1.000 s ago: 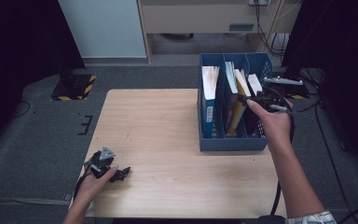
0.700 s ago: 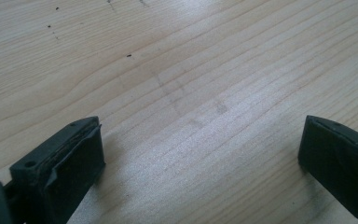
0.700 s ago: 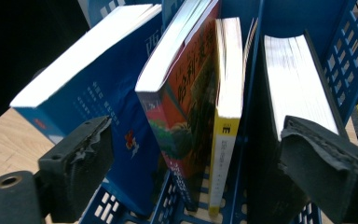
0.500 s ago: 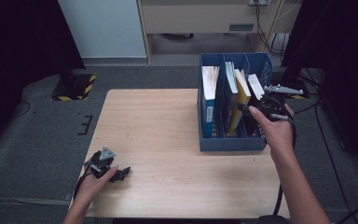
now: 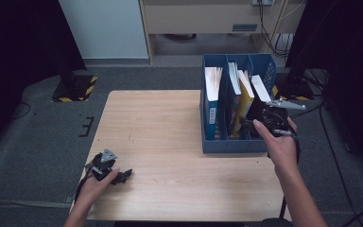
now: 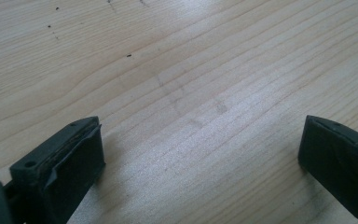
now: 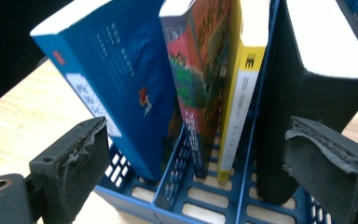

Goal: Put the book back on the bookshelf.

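Note:
A blue three-slot rack (image 5: pixel 231 145) stands on the right of the wooden table (image 5: pixel 170 132). Its left slot holds a blue book (image 7: pixel 116 79), the middle slot a colourful book (image 7: pixel 200 70) and a yellow one (image 7: pixel 244 84), the right slot a black book (image 7: pixel 303 88). My right gripper (image 5: pixel 251 122) hovers over the rack's near right corner, pointing at the books. Its jaws (image 7: pixel 198 140) have just been opening and stand open with nothing between them. My left gripper (image 5: pixel 123 176) rests open on the table's near left, with bare wood between its jaws (image 6: pixel 203 135).
The rack (image 7: pixel 205 196) reaches close to the table's right edge. Cables and a dark stand (image 5: pixel 295 87) lie on the floor to the right. A yellow-and-black striped base (image 5: pixel 73 87) sits on the floor at the far left. A white panel (image 5: pixel 104 28) stands behind the table.
My right gripper has drawn back from the black book's top toward the rack's near side and a little lower. The left hand has stayed put.

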